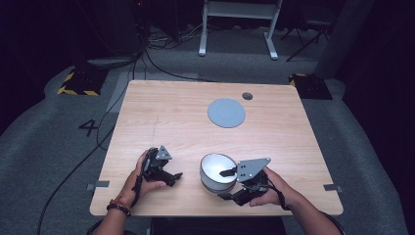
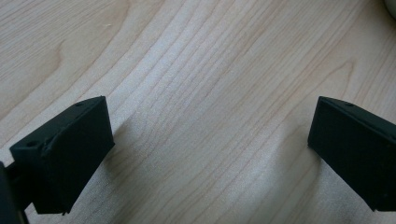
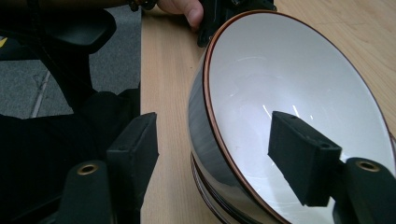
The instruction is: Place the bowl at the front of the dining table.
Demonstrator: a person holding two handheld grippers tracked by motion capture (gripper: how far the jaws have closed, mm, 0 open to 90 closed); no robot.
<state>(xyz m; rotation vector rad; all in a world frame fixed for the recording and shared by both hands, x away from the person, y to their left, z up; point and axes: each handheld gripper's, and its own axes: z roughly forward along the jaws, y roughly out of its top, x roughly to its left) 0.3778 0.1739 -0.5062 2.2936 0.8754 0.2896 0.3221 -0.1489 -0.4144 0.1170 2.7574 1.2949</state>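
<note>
A bowl [image 1: 215, 169], white inside and dark outside with a thin brown rim, stands on the wooden table [image 1: 161, 112] near its front edge. My right gripper [image 1: 224, 184] straddles the bowl's near wall from the right. In the right gripper view one jaw hangs inside the bowl [image 3: 289, 70] and the other outside it, with a gap left between that outer jaw and the wall, so the right gripper [image 3: 212, 128] is open. My left gripper [image 1: 173, 178] rests low over bare wood to the left of the bowl. Its jaws stand wide, and the left gripper [image 2: 210, 126] holds nothing.
A flat grey round disc [image 1: 226, 113] lies at the table's far middle, with a small dark round spot [image 1: 247, 96] just beyond it. The table's front edge runs close behind both hands. Cables and a white frame stand on the floor beyond.
</note>
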